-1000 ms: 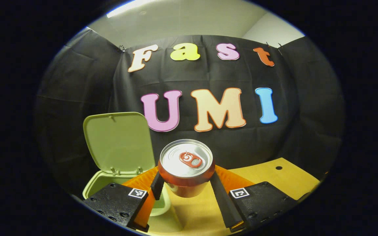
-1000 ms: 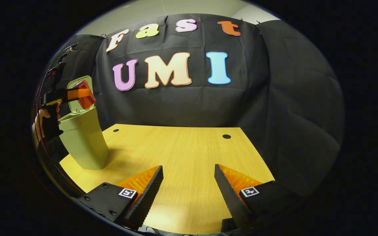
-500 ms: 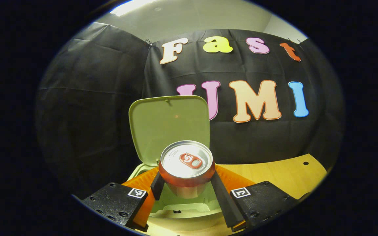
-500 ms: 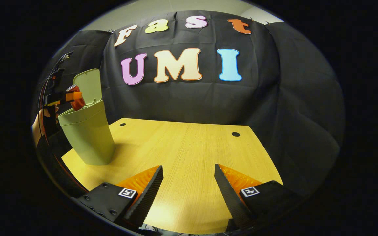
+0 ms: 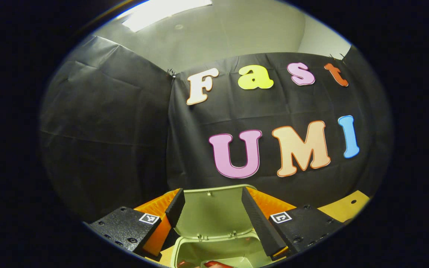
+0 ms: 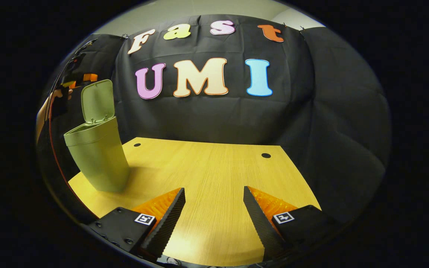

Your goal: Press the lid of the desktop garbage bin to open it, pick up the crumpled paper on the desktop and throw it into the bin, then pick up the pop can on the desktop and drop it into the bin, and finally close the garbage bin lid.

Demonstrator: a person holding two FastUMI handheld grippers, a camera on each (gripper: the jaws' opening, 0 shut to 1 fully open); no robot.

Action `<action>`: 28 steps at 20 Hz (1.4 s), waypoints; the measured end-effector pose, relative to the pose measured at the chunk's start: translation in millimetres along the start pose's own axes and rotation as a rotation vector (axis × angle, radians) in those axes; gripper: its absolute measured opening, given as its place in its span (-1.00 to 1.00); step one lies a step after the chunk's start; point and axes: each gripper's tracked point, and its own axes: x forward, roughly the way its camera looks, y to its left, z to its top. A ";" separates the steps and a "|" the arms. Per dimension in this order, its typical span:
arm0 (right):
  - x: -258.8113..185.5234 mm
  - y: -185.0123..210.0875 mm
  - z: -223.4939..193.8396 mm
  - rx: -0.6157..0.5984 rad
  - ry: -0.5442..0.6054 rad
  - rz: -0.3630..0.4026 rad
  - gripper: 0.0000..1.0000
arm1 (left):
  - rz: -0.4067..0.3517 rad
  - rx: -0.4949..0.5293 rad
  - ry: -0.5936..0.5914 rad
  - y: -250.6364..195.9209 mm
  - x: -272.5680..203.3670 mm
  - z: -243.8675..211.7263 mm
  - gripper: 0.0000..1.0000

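Observation:
The green desktop bin (image 6: 96,160) stands at the table's left end with its lid (image 6: 97,99) raised upright. In the left gripper view my left gripper (image 5: 211,197) hovers open above the bin (image 5: 214,253), its fingers framing the lid (image 5: 210,216). A red sliver of the pop can (image 5: 217,264) lies inside the bin's mouth. In the right gripper view the left gripper (image 6: 88,78), held by a hand (image 6: 52,104), sits up beside the lid's top. My right gripper (image 6: 213,191) is open and holds nothing, low over the wooden table (image 6: 207,163).
Two small round holes (image 6: 266,155) mark the table's far side. Black cloth walls close in the back and both sides. A strip of the table (image 5: 345,208) shows at the right of the left gripper view.
My left gripper opened and let go of the can, which dropped into the bin. It then rose and tilted upward. The right gripper stayed put.

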 end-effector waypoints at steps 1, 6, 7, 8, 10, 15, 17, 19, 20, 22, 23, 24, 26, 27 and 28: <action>-1.6 -0.7 -6.8 0.008 0.008 -0.022 0.98 | -0.005 0.016 0.001 4.8 20.0 6.6 0.84; -6.4 2.4 -22.8 0.028 0.035 -0.063 0.99 | -0.054 -0.057 0.099 2.7 65.7 -12.4 0.86; -7.2 4.1 -25.0 0.022 0.041 -0.068 0.98 | -0.054 -0.070 0.124 5.8 72.1 -20.5 0.84; -7.4 5.1 -25.9 0.020 0.044 -0.071 0.97 | -0.056 -0.080 0.146 6.3 75.5 -26.3 0.84; -7.1 7.8 -27.0 0.018 0.050 -0.072 0.99 | -0.059 -0.090 0.147 9.1 77.3 -27.4 0.87; 0.8 18.7 -24.1 0.014 0.054 -0.043 0.97 | -0.067 -0.101 0.161 7.1 65.1 -28.1 0.92; 4.6 22.8 -22.2 0.004 0.056 -0.025 0.97 | -0.067 -0.086 0.145 4.1 55.3 -26.5 0.82; 9.4 25.5 -20.9 -0.005 0.059 -0.005 0.97 | -0.067 -0.084 0.138 1.1 43.2 -26.2 0.80; 10.2 27.4 -20.2 -0.007 0.061 0.007 0.97 | -0.064 -0.089 0.141 0.1 37.9 -27.8 0.80; 12.7 29.4 -17.7 -0.018 0.059 0.026 0.98 | -0.065 -0.103 0.150 -3.3 22.2 -30.2 0.80; 14.5 30.4 -18.0 -0.023 0.061 0.034 0.98 | -0.069 -0.101 0.154 -5.6 15.2 -32.4 0.94; 15.1 30.7 -17.7 -0.027 0.062 0.042 0.99 | -0.072 -0.099 0.158 -6.7 9.0 -33.2 0.94; 16.5 31.7 -17.8 -0.035 0.066 0.060 0.98 | -0.073 -0.104 0.169 -7.8 -5.8 -39.0 0.87; 16.2 32.0 -19.1 -0.039 0.067 0.065 0.99 | -0.073 -0.108 0.174 -9.2 -11.4 -41.0 0.87; 16.2 32.2 -19.3 -0.043 0.068 0.070 0.98 | -0.071 -0.111 0.178 -10.3 -17.3 -44.3 0.87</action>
